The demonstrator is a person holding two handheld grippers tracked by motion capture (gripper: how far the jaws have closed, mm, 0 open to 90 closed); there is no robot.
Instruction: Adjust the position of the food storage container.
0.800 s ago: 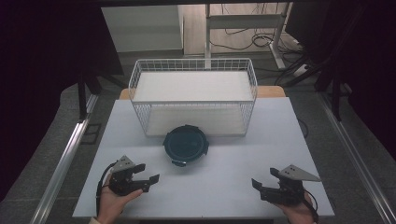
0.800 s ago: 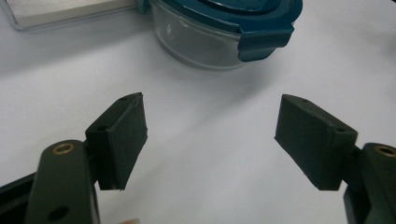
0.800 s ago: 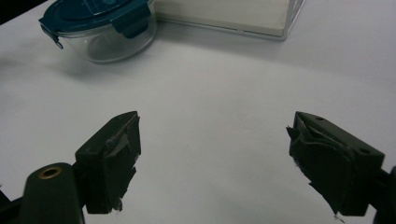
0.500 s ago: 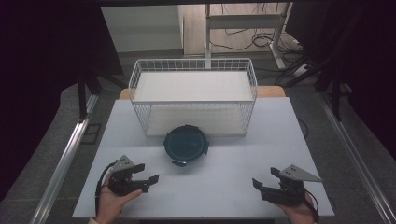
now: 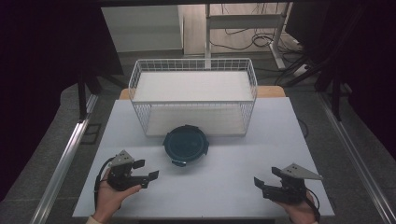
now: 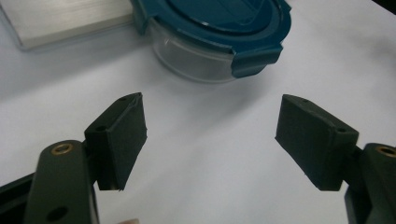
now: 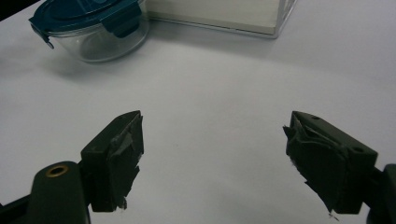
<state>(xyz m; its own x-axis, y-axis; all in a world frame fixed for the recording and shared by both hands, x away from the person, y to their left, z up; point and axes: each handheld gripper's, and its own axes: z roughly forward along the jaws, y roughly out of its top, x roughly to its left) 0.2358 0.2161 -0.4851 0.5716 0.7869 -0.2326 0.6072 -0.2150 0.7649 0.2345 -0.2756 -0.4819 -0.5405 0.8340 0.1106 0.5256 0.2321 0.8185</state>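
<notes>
Your left gripper sits near the front left corner of the white table. Its jaws are apart, with nothing between them. Your right gripper sits near the front right corner. Its jaws are apart too, and hold nothing. The round glass box with the blue lid stands in the middle of the table, touching the front of the white wire basket at the back edge. Both grippers are well apart from the box.
</notes>
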